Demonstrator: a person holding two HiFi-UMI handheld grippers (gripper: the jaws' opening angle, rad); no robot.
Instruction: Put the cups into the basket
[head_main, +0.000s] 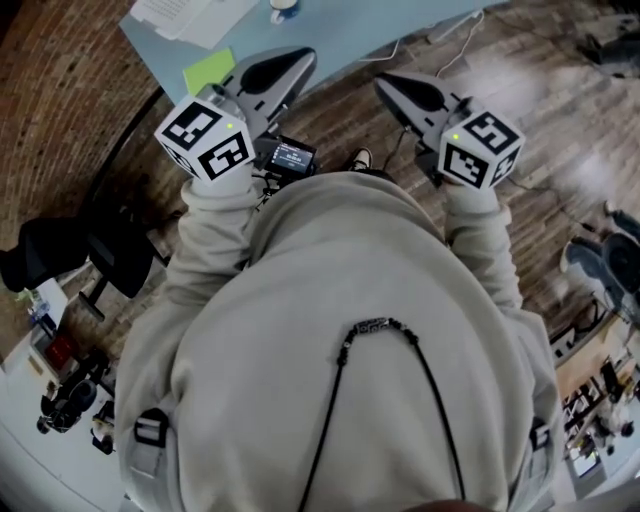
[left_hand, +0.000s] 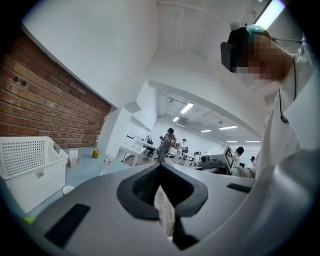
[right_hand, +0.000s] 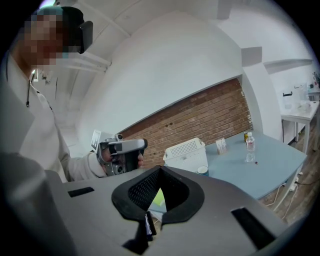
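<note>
Left gripper and right gripper forward, jaws together, empty.

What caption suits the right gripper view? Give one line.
Shut right gripper faces the white basket and a cup on the blue table.

Basket cut at left edge — cup half behind left tool.

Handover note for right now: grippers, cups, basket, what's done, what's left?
Left gripper: shut, empty, held in the air near the table edge.
Right gripper: shut, empty, also in the air.
Basket: white, on the table by the brick wall; its inside is not visible.
Cup: one seen, on the table beside the basket.
Done: nothing that shows.
Left: grip the cup, put it into the basket, look for more cups.
</note>
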